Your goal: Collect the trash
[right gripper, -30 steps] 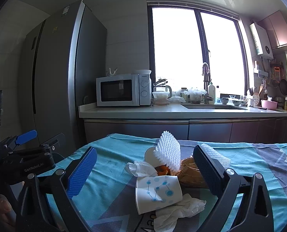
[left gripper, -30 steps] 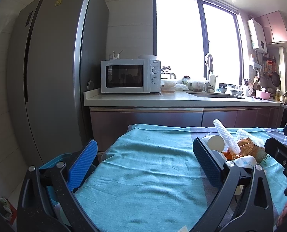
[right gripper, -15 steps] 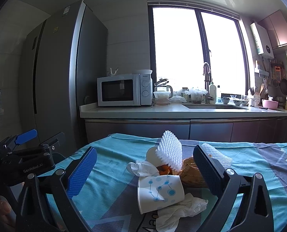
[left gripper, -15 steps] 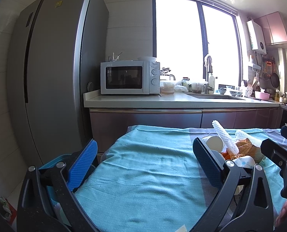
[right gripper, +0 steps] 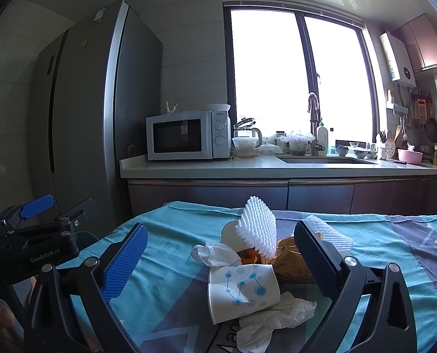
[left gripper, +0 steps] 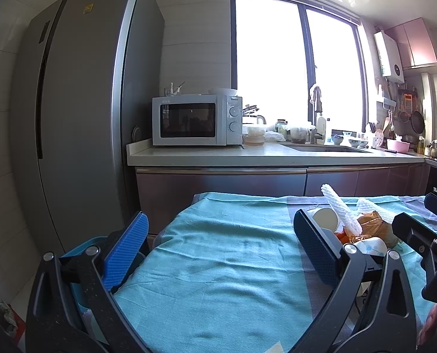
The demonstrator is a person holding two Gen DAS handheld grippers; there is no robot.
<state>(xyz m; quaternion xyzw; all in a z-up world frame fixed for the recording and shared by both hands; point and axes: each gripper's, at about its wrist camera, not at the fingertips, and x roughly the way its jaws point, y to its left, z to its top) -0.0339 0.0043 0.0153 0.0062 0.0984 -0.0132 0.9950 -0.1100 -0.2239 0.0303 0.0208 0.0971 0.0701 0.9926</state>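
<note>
Both tongs are spread and hold nothing: the right tongs (right gripper: 218, 253) frame the trash heap in the lower middle of the right wrist view, with the cup (right gripper: 242, 291) nearest. The left tongs (left gripper: 218, 244) hang over bare cloth (left gripper: 218, 264). Closing on the tipped cup could crush it or scatter the tissue (right gripper: 274, 320) and foam net (right gripper: 258, 231).

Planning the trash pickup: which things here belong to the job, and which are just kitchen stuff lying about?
Belongs to the job:
- paper cup
- crumpled tissues
- white foam netting
- brown wrapper
- blue bin beside the table

Just lying about:
- microwave
- fridge
- pink bowl
- kettle
- teal tablecloth
</note>
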